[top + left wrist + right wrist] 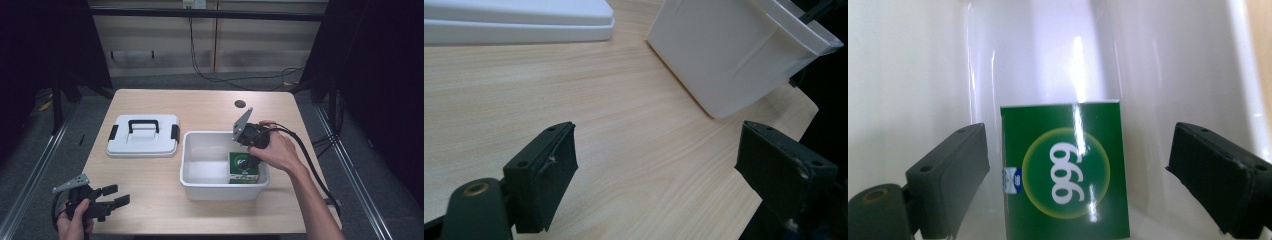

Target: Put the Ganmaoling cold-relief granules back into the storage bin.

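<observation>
Inside white bin (pixel 197 150): green box (pixel 1065 170) between spread right gripper (pixel 1088 170) jaws, untouched

the high view looks forward and down from above the person's side onto the whole table (pixel 150 170), taking in floor and wall beyond. the left gripper view sits low and close over the tabletop near its front edge, facing across it toward the white bin (pixel 734 55) and the lid (pixel 519 22); both appear in the high view too. the right gripper view looks steeply down into the bin from very near, onto the green box (pixel 1065 170), which the high view shows at the bin's front right.
</observation>
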Tool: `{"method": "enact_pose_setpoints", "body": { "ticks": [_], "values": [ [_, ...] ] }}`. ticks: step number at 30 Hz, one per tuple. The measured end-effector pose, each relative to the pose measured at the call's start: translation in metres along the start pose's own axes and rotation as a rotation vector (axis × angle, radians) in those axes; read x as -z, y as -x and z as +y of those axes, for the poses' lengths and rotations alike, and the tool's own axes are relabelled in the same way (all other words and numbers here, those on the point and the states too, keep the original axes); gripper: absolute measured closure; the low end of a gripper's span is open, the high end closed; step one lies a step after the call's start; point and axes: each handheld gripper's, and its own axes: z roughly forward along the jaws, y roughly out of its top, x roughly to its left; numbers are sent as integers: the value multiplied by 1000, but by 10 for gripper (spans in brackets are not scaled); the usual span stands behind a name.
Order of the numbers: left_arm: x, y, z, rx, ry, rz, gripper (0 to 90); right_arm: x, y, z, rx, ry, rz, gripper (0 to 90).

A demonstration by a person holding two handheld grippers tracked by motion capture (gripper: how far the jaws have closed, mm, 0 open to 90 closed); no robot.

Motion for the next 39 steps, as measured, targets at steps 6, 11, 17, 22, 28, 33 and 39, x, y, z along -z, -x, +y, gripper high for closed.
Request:
{"method": "enact_pose_setpoints", "body": {
  "ticks": [6, 11, 17, 22, 28, 33, 39],
  "values": [
    [0, 0, 0, -1, 0, 0, 162, 13, -5, -6, -25, 105, -73, 126],
    [0, 0, 0, -2, -3, 3, 163, 24, -7, -19, -86, 178, -155, 128],
    [0, 0, 0, -3, -4, 4, 163, 34, -12, -37, -137, 277, -207, 131],
    [0, 0, 0, -1, -3, 5, 163, 43, -20, -50, -169, 344, -265, 134],
    [-1, 0, 0, 1, -2, 5, 163, 47, -29, -72, -247, 444, -318, 146],
    [0, 0, 0, -2, -3, 5, 162, 50, -35, -85, -282, 495, -337, 136],
    [-1, 1, 0, 5, 1, 6, 162, 52, -42, -100, -319, 520, -337, 137]
  ]
}}
